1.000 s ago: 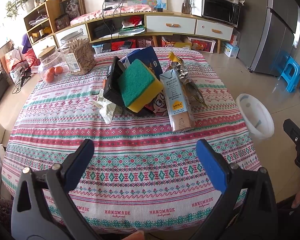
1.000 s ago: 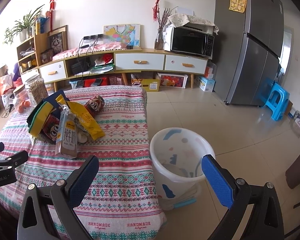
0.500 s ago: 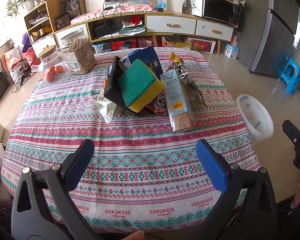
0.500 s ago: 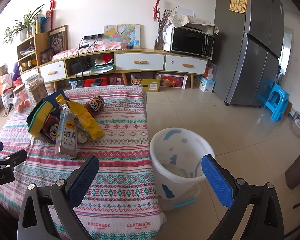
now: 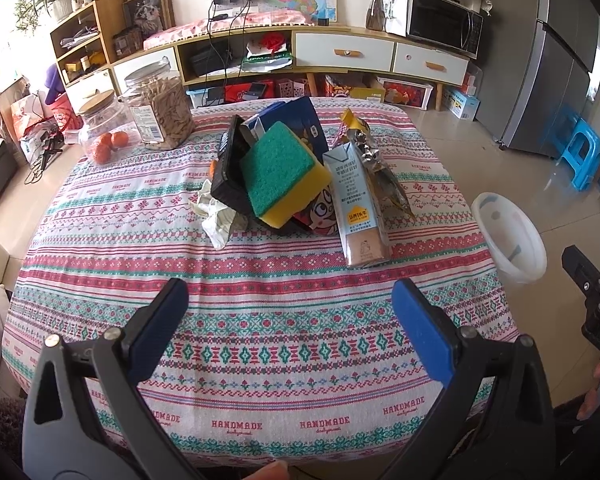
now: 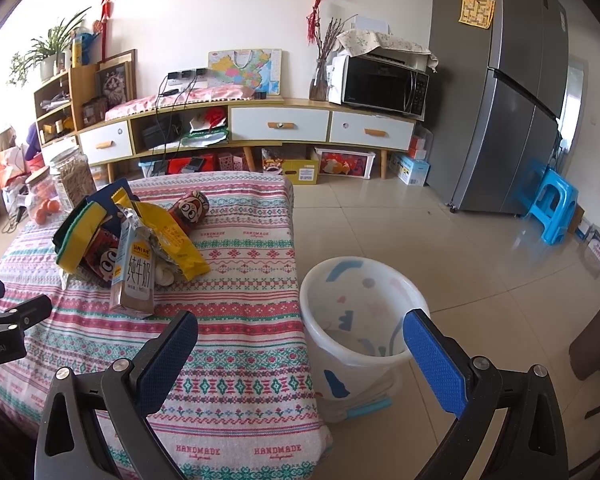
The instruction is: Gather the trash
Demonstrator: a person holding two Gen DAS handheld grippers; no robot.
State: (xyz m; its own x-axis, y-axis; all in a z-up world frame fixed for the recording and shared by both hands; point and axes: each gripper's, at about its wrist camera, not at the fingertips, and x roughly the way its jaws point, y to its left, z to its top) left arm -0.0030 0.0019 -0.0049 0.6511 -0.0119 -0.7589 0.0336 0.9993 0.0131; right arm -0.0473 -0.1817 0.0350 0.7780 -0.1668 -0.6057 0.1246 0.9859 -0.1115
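Left wrist view: sponge (image 5: 282, 174) hides much of the trash pile beneath.

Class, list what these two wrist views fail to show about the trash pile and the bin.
- White plastic bin: its bottom, right wrist view, hidden by its near wall; cut by the table edge in the left view.
- Red cartoon-face packet: mostly hidden, left wrist view, under the green-and-yellow sponge.
- Milk carton: small print unreadable, too small.
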